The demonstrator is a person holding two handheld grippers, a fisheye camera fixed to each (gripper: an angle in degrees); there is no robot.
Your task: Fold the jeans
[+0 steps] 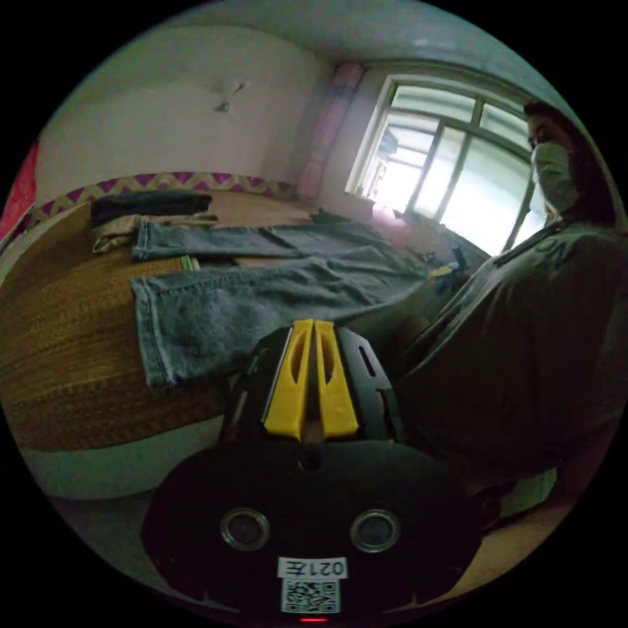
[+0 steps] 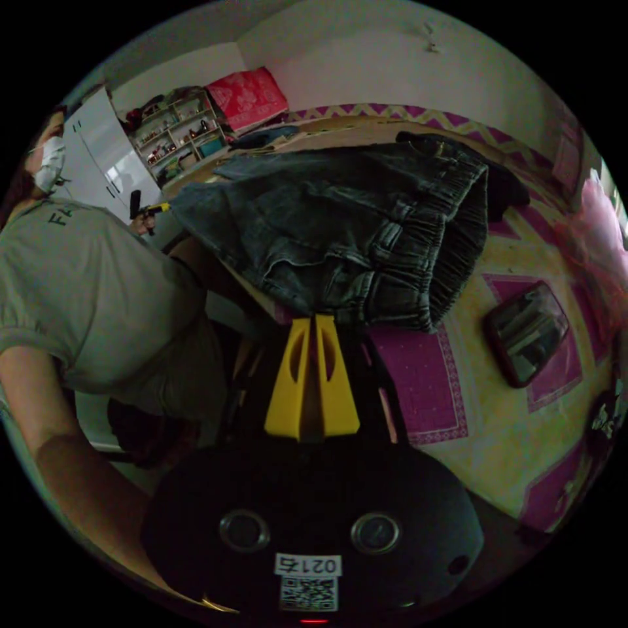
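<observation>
**Jeans spread on the bed, waistband at the right jaws**

The jeans (image 1: 261,288) lie flat on a bed (image 1: 72,340) covered by a woven mat. In the left gripper view they run across the middle of the frame, both legs stretched toward the left, cuffs at centre left. In the right gripper view the elastic waistband (image 2: 451,255) sits in the upper centre, bunched and hanging over the bed's edge, just above the jaw tips.

The right hand-held gripper (image 2: 314,318) has its yellow jaws drawn together, their tips at the lower hem of the denim; whether they pinch the cloth cannot be told. The left hand-held gripper (image 1: 313,324) has its jaws together too, with nothing between them, low in the frame in front of the near leg.

Folded clothes (image 1: 140,212) lie beyond the jeans, upper left in the left view. A person in a grey shirt (image 1: 523,353) stands at the right there. A phone (image 2: 526,330) lies on a pink patterned mat, right in the right view.
</observation>
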